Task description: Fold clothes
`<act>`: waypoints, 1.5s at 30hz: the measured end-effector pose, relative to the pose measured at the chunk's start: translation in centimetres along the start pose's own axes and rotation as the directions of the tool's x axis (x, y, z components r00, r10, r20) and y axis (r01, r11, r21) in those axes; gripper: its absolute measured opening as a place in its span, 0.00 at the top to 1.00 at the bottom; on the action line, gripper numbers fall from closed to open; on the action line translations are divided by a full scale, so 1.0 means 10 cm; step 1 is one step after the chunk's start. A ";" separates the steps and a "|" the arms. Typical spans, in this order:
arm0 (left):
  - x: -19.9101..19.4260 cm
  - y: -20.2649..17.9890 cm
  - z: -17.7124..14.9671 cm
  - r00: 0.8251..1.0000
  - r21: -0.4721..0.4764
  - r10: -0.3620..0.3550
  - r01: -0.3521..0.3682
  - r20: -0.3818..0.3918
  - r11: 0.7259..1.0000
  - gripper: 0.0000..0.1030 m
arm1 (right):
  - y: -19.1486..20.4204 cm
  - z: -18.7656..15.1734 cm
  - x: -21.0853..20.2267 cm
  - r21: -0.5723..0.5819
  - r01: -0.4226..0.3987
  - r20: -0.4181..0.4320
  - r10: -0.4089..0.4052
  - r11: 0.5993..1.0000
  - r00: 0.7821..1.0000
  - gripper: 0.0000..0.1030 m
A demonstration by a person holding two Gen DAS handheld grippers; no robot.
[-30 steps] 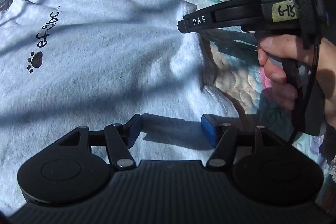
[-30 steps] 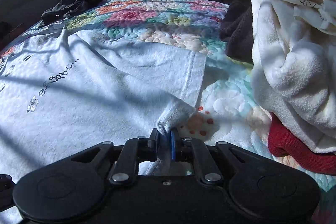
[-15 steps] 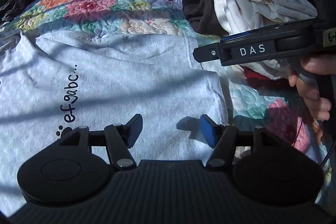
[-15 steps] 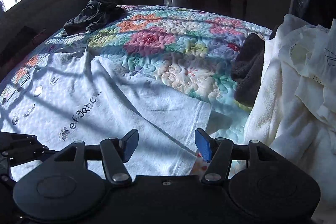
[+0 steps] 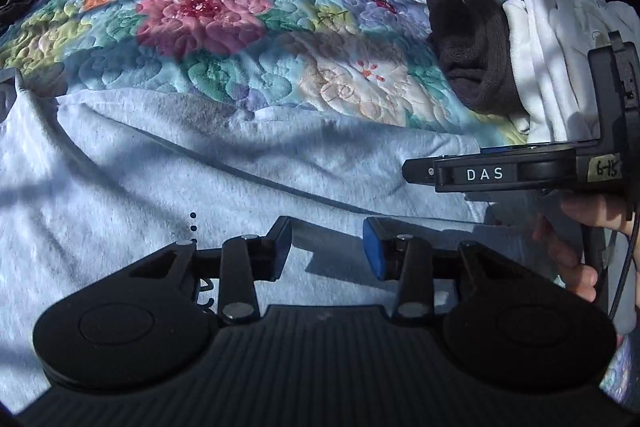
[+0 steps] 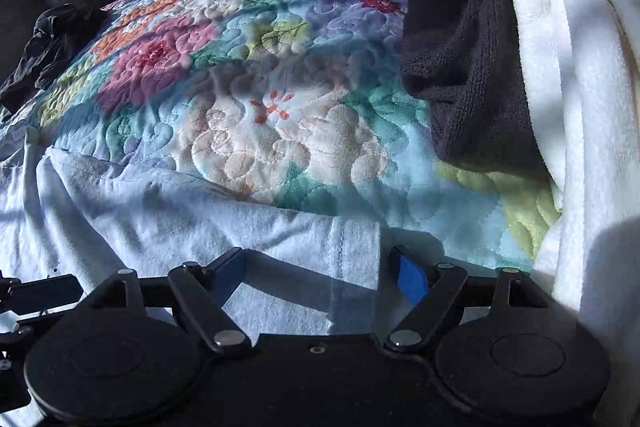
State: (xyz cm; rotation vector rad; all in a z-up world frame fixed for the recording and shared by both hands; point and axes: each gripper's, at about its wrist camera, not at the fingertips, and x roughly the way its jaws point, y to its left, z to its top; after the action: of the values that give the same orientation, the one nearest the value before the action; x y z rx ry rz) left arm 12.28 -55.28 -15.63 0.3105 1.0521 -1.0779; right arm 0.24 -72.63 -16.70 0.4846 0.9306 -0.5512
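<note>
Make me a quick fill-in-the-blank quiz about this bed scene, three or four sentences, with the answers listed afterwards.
1. The pale blue cotton T-shirt lies spread on the floral quilted ____.
2. Both the left gripper and the right gripper have their jaws ____.
3. The hemmed cuff of the T-shirt's short sleeve lies between the fingers of the ____ gripper.
4. The dark brown knitted garment rests against a pile of ____ fleecy laundry.

Answers: bedspread; open; right; white
</note>
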 end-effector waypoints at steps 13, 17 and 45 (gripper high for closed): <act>-0.05 0.40 0.16 0.985 -0.178 -0.165 0.171 0.050 0.969 0.46 | 0.84 -0.60 -0.73 -0.624 0.088 0.271 0.109 0.776 0.956 0.81; 0.01 0.44 0.19 0.970 -0.281 -0.231 0.241 0.068 0.929 0.35 | 0.97 -0.82 -0.82 -0.659 0.099 0.291 0.131 0.746 0.948 0.81; -0.36 -0.23 0.39 0.979 0.031 0.087 -0.094 0.185 0.995 0.44 | 0.27 0.00 -0.37 -0.281 0.289 0.250 -0.221 0.915 0.943 0.84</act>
State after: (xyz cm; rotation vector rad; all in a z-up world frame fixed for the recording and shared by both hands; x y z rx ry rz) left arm 12.25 -56.98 -10.11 0.2822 0.8449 -1.0255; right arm 0.22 -69.71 -13.20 0.0101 0.8598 -0.6646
